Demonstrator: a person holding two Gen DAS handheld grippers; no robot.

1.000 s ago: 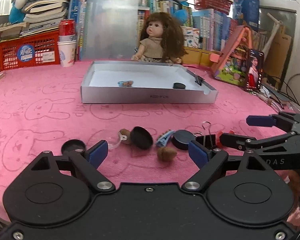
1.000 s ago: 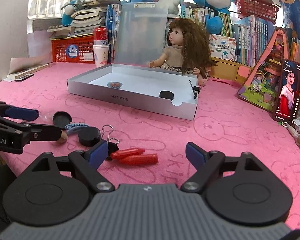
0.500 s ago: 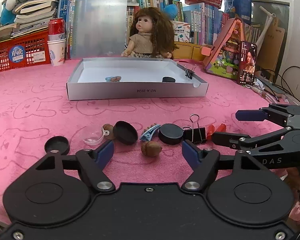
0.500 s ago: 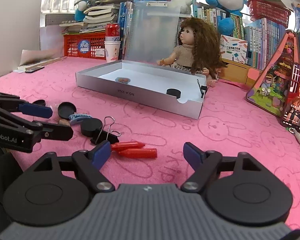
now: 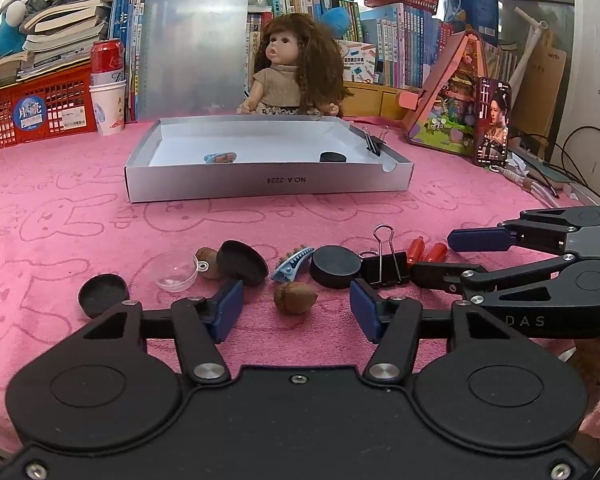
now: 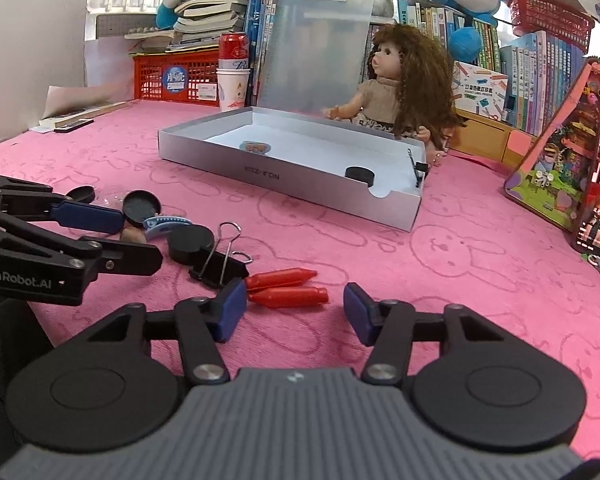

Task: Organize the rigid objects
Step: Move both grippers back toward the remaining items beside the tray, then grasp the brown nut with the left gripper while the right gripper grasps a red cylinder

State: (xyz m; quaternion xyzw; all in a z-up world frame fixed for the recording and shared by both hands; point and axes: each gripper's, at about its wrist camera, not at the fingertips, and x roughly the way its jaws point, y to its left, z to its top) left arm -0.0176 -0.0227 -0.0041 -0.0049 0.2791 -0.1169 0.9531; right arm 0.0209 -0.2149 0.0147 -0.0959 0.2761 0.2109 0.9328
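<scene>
Small hard objects lie in a row on the pink cloth: a brown nut point(image 5: 295, 298), a blue hair clip point(image 5: 292, 264), a black puck point(image 5: 336, 266), a black binder clip point(image 5: 384, 268) and two red sticks point(image 6: 288, 288). My left gripper point(image 5: 296, 312) is closing, with the nut between its blue pads and a gap on both sides. My right gripper point(image 6: 294, 312) is closing too; the red sticks lie just ahead of its tips, untouched. A silver shallow box point(image 5: 268, 180) behind holds a puck, a clip and a small blue-brown piece.
A black lid point(image 5: 242, 262), a clear dome point(image 5: 176, 276), a second nut point(image 5: 208, 262) and a black cap point(image 5: 102, 294) lie on the left of the row. A doll point(image 5: 296, 72), books, a red crate point(image 5: 36, 112) and a cup line the back; cables lie at the right edge.
Both grippers' jaws have narrowed. The left gripper has drawn in around the brown nut. The right gripper has stayed by the red sticks.
</scene>
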